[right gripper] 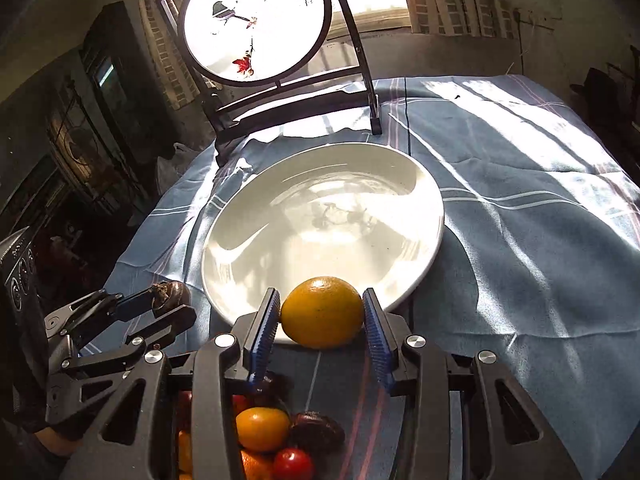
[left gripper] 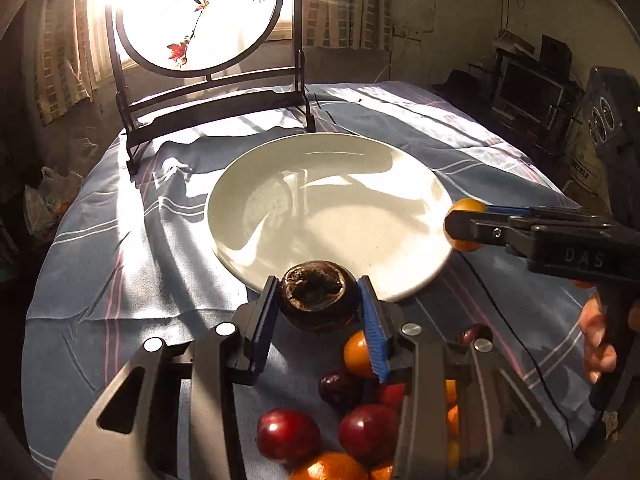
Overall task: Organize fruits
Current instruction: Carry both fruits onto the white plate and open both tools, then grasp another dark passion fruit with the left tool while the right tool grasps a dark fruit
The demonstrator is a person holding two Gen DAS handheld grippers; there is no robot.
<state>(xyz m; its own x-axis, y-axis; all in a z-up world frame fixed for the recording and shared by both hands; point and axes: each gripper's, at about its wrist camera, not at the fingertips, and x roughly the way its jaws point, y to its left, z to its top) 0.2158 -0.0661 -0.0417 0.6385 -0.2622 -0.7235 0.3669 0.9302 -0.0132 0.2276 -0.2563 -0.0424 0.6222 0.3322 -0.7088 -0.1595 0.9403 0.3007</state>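
Note:
A large white plate [left gripper: 280, 184] lies empty on the blue striped cloth; it also shows in the right wrist view [right gripper: 248, 240]. My left gripper [left gripper: 318, 300] is shut on a dark brown mangosteen [left gripper: 318, 294] at the plate's near rim; it shows in the right wrist view [right gripper: 168, 300] at the left. My right gripper [right gripper: 322, 314] is shut on an orange [right gripper: 322, 312] at the plate's near rim; it shows in the left wrist view [left gripper: 464, 226] at the plate's right edge. A pile of red plums [left gripper: 288, 434] and oranges [left gripper: 358, 354] lies under the grippers.
A round painted screen on a dark stand [left gripper: 200, 16] stands at the table's far side behind the plate. The blue striped cloth [right gripper: 520, 240] covers the table. Dark furniture [left gripper: 532, 84] stands beyond the table. A thin black cable [left gripper: 516, 336] runs across the cloth on the right.

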